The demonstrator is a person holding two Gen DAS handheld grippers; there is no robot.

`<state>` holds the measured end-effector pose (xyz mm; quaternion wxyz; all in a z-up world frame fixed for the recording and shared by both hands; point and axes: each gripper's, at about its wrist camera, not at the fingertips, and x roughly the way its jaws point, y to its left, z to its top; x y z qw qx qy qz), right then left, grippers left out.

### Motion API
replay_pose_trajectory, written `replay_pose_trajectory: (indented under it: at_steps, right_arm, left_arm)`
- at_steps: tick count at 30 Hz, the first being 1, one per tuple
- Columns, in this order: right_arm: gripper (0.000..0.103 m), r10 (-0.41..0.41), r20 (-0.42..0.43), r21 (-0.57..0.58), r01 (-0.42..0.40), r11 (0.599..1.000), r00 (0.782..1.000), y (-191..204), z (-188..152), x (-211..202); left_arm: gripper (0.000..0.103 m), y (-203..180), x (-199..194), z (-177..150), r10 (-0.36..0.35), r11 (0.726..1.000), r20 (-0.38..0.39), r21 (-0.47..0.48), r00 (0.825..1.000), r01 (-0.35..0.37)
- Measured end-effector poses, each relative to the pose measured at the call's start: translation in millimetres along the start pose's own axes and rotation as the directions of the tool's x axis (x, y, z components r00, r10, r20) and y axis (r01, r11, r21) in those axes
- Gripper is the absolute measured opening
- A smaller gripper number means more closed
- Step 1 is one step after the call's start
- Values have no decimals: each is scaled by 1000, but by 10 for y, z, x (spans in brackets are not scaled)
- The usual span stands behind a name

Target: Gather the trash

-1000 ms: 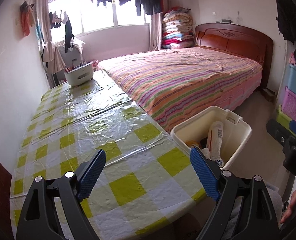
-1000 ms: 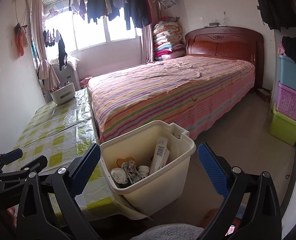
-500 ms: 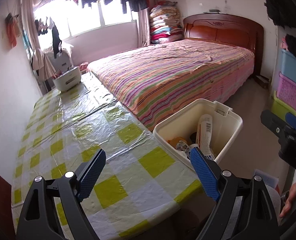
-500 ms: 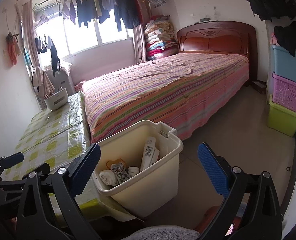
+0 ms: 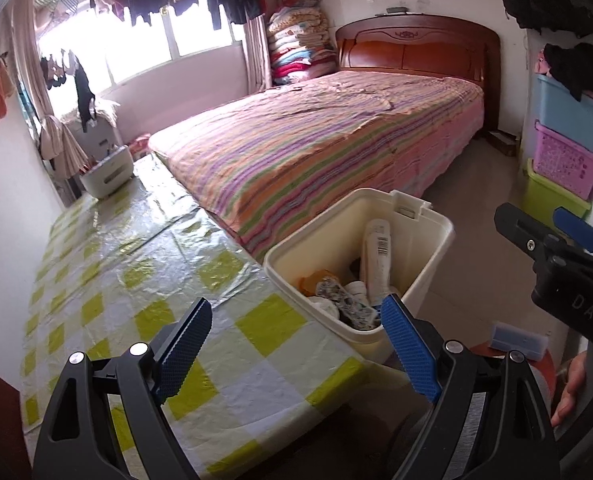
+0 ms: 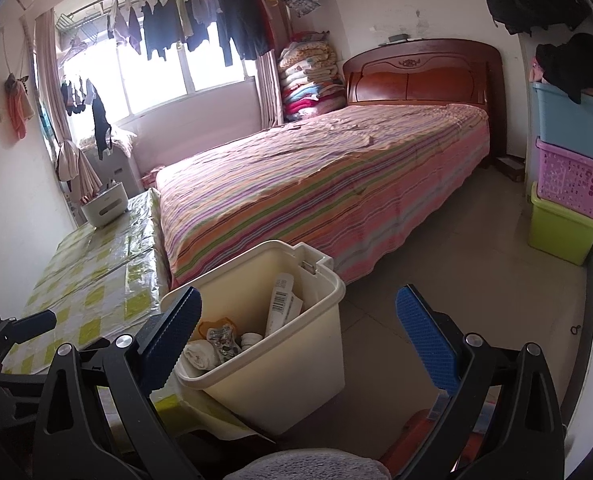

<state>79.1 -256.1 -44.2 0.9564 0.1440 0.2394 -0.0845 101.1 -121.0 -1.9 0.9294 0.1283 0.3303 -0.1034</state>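
Observation:
A cream plastic trash bin [image 5: 424, 248] [image 6: 296, 376] stands beside the table's right edge. Inside it lie a white tube with a barcode [image 5: 376, 256] [image 6: 282, 304], crumpled wrappers [image 5: 336, 296] and a white wad [image 6: 198, 354]. My left gripper [image 5: 296, 344] hangs open above the near end of the table, its right finger in front of the bin's near rim. My right gripper [image 6: 296, 336] is open too, nothing between its fingers, with the bin seen through the gap. The right gripper also shows in the left wrist view [image 5: 556, 240].
A table with a yellow-and-white checked plastic cover [image 5: 136, 280] [image 6: 92, 272] runs along the left wall; a white caddy [image 5: 106, 172] sits at its far end. A striped bed [image 5: 316, 140] fills the middle. Stacked coloured crates [image 6: 568, 176] stand right. A hand [image 5: 572, 384] shows bottom right.
Both grippers have pulled back and shifted slightly right; the bin and its contents now show more fully in the left wrist view. Both stayed open and empty.

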Motion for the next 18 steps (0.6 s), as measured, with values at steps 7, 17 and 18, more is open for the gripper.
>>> replay_pose_trajectory:
  at_steps: [7, 17, 18]
  right_arm:
    - [97, -13, -2, 8, 13, 1000, 1000, -80, -36, 10]
    - [97, -9, -3, 3, 9, 1000, 1000, -71, -15, 3]
    - [96, -9, -2, 2, 9, 1000, 1000, -68, -14, -1]
  left_arm:
    - [84, -64, -57, 13, -41, 999, 49, -1, 998, 41]
    - [84, -134, -23, -19, 5, 1000, 48, 27, 999, -6]
    - [84, -134, -20, -25, 12, 999, 49, 30, 999, -13]
